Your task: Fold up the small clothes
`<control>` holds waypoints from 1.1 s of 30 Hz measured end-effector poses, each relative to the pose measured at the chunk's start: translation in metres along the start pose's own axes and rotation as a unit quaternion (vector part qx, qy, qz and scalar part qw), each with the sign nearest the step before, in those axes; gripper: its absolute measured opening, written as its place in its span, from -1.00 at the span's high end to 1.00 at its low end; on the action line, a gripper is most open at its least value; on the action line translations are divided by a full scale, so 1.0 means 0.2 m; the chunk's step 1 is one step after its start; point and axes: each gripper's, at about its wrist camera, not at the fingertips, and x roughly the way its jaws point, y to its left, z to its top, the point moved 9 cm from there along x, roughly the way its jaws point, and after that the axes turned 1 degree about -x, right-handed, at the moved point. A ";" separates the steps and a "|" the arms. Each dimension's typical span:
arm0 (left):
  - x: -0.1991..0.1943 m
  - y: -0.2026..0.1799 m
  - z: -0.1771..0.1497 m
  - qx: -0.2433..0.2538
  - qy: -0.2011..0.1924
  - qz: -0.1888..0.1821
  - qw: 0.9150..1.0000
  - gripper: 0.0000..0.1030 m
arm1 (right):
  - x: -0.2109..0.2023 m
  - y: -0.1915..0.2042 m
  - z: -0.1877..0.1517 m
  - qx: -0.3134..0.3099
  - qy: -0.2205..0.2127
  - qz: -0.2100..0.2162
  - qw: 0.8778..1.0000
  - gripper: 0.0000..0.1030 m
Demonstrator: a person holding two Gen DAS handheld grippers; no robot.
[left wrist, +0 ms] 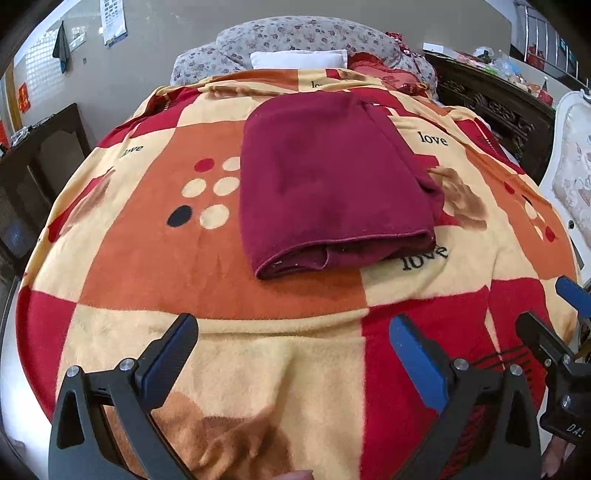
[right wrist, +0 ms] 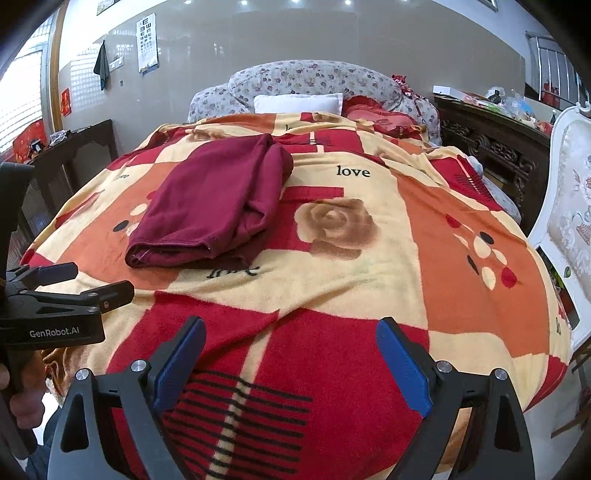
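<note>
Left gripper (left wrist: 293,347): jaws spread wide, nothing between them, held low over the near part of the patterned blanket (left wrist: 258,369). Right gripper (right wrist: 291,349): likewise spread wide and empty, level with its partner and just beside it — each shows at the edge of the other's view.

Ahead of both lies the dark red garment (left wrist: 332,177), folded into a thick rectangle, flat on the blanket near the middle of the bed. Its near hem faces the grippers, layers visible along that edge; the right side is slightly rumpled with an underlayer showing. Neither gripper touches it.

Surroundings: bare blanket lies between the grippers and the garment, and wide margins of it either side. Beyond the garment, a white pillow (left wrist: 299,59) against a floral quilt roll (left wrist: 295,35). A dark carved cabinet (right wrist: 491,147) and a white upholstered chair (right wrist: 569,206) stand to the right of the bed — dark furniture to the left. A fingertip shows at the bottom edge of the left view.
</note>
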 end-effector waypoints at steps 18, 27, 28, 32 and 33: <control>0.02 -0.01 -0.01 -0.006 0.008 -0.015 1.000 -1.00 | 0.01 0.01 0.02 -0.007 0.001 0.005 1.000 -0.85; 0.01 -0.02 -0.01 -0.005 0.009 -0.019 1.000 -1.00 | 0.00 0.01 0.02 -0.008 -0.002 0.005 1.000 -0.85; 0.01 -0.02 -0.01 -0.005 0.009 -0.019 1.000 -1.00 | 0.00 0.02 0.02 -0.007 -0.001 0.006 1.000 -0.85; 0.01 -0.02 -0.02 -0.005 0.008 -0.019 1.000 -1.00 | 0.00 0.02 0.02 -0.007 -0.002 0.007 1.000 -0.85; 0.01 -0.02 -0.02 -0.005 0.008 -0.019 1.000 -1.00 | 0.00 0.01 0.02 -0.007 -0.002 0.006 1.000 -0.85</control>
